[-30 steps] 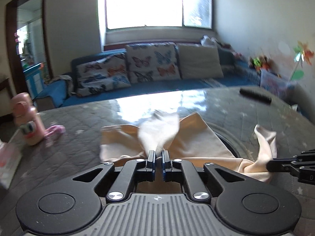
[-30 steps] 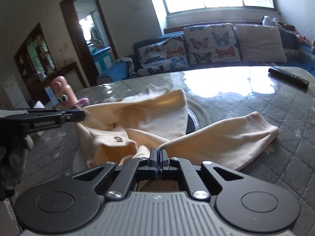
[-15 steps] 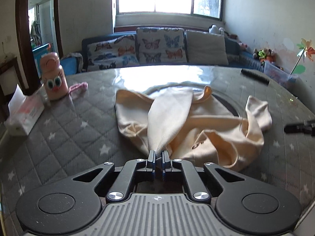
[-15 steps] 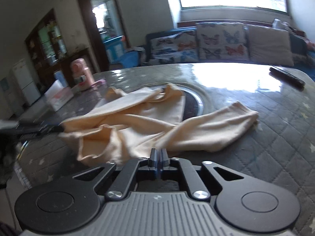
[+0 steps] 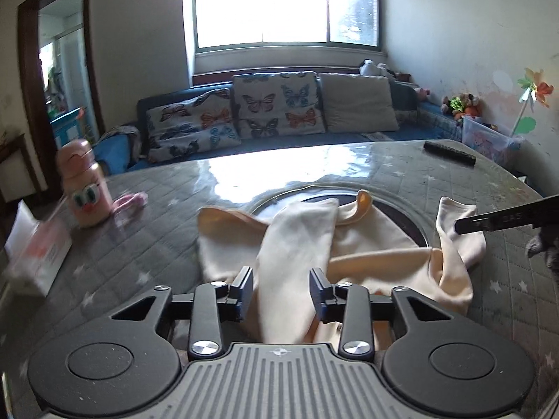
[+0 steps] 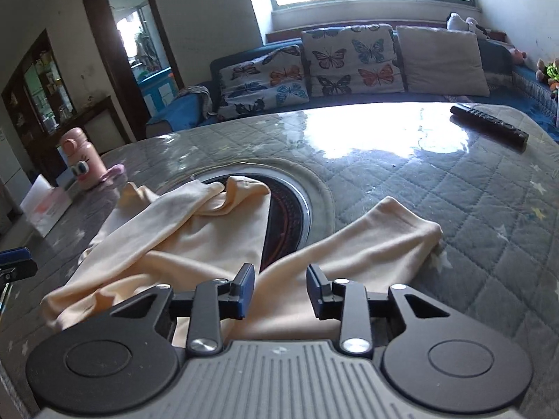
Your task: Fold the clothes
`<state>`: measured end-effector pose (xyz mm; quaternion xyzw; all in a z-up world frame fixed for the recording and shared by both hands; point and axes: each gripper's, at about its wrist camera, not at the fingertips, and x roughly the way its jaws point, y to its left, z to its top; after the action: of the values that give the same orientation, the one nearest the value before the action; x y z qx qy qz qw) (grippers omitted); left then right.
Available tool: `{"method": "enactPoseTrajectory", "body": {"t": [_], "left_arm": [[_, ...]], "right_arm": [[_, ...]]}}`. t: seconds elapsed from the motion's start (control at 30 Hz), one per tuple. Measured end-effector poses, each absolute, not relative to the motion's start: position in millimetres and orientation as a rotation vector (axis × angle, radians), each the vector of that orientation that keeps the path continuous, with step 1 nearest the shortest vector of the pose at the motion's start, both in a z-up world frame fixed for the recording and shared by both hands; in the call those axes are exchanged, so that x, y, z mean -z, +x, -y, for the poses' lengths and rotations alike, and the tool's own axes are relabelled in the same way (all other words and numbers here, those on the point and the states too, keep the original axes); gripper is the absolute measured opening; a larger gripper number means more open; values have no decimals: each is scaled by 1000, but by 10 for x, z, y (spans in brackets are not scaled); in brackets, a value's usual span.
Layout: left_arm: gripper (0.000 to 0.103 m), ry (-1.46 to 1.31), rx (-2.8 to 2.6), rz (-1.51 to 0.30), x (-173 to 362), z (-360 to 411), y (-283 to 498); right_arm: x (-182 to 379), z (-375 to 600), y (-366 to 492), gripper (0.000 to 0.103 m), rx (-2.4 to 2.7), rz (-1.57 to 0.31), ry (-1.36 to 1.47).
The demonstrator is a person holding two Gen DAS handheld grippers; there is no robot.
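Both jaws open, left gripper and right gripper over crumpled cream garment; regrasp risks pinching bunched layers, crooked fold.

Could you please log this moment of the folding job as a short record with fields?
garment: cream long-sleeved top, rumpled, not yet folded
garment position: on the quilted table, partly over the round inset
left gripper: open, one sleeve lying between its fingers
right gripper: open, other sleeve running out ahead of it
other items: pink bottle and tissue box at the table's left, remote control at the far right
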<state>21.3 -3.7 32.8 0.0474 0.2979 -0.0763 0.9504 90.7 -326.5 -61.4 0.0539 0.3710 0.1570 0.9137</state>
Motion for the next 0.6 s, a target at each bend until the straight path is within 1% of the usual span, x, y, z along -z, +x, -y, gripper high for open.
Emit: {"method": "enactPoseTrajectory", "body": {"t": [0.07, 0.17, 0.23, 0.4, 0.5, 0.53, 0.6], "left_arm": [[45, 112, 184, -614, -277, 134, 379], [49, 144, 213, -637, -181, 279, 602], [49, 174, 225, -655, -117, 371, 749], [49, 241, 233, -680, 21, 482, 996], [47, 269, 229, -718, 145, 477, 1112], [46, 280, 221, -728, 187, 466, 1134], [32, 299, 204, -744, 256, 442, 1167]], "right_arm": [[649, 3238, 1026, 37, -309, -771, 105], [713, 3206, 1136, 39, -290, -795, 97], [761, 3187, 1181, 42, -284, -805, 88], [843, 3152, 1287, 42, -262, -826, 70], [899, 3108, 1366, 43, -251, -846, 55], [918, 3094, 1393, 43, -247, -852, 50], [952, 3058, 1413, 43, -239, -849, 21]]}}
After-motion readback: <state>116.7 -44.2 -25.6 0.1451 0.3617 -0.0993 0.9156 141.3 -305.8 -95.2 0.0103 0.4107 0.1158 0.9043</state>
